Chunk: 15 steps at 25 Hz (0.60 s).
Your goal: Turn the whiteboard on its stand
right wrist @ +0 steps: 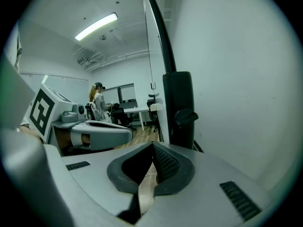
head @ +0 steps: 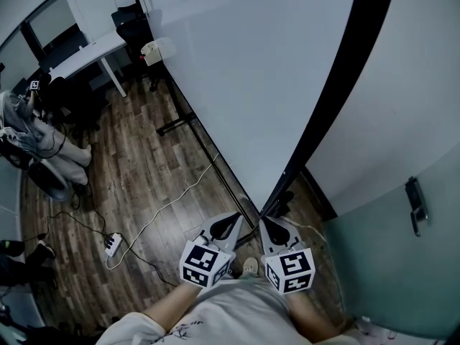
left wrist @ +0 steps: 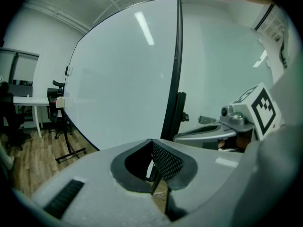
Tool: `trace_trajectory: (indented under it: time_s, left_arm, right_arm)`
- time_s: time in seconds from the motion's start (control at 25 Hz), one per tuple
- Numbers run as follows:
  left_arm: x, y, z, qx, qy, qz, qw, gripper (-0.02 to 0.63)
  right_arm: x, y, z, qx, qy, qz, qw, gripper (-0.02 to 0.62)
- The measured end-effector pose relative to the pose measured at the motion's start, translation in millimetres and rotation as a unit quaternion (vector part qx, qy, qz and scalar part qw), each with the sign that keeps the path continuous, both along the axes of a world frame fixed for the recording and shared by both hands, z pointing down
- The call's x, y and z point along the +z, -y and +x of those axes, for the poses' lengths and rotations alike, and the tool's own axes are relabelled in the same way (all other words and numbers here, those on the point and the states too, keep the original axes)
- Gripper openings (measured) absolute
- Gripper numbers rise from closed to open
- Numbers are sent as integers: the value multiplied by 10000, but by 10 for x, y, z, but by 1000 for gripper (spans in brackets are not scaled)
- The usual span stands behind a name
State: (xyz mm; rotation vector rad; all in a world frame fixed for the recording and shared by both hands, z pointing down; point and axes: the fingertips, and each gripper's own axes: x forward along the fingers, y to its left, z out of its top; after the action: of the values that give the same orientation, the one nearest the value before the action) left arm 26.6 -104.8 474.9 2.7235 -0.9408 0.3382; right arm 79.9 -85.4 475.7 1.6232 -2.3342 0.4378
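Head view: the whiteboard [head: 251,85] slants toward the camera, and its black-framed near edge ends at the stand [head: 279,201]. The left gripper [head: 236,218] and the right gripper [head: 268,223] sit just beside that near edge, one on each side of it. Each carries a cube of black-and-white square markers. On the whiteboard's face side lie the wood floor [head: 144,171], a white cable [head: 172,201] and a power strip [head: 113,244]. A white tabletop [head: 86,52] stands past the far end, and a door handle [head: 415,205] is on the wall behind the whiteboard.

Left gripper view: its fingers [left wrist: 165,161] are pressed together with nothing between them. The whiteboard's face fills the view and reflects a ceiling light. The stand's black upright [left wrist: 180,110] rises ahead at the near edge, with the right gripper beyond it.

Right gripper view: its fingers [right wrist: 163,162] are also closed tight and empty. Only here can the knob [right wrist: 185,117] on the upright, the ceiling lamp [right wrist: 97,26] and a person [right wrist: 97,103] by the tabletop be seen
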Motion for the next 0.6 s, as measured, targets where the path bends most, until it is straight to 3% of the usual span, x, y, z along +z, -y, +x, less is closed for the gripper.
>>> trace_trajectory:
  time_s: [0.6]
  left_arm:
    - [-38,-7,-167,-91,-91,-44,9999,11]
  right_arm:
    - [-11,49,-185,-119,6,-22,9999,6]
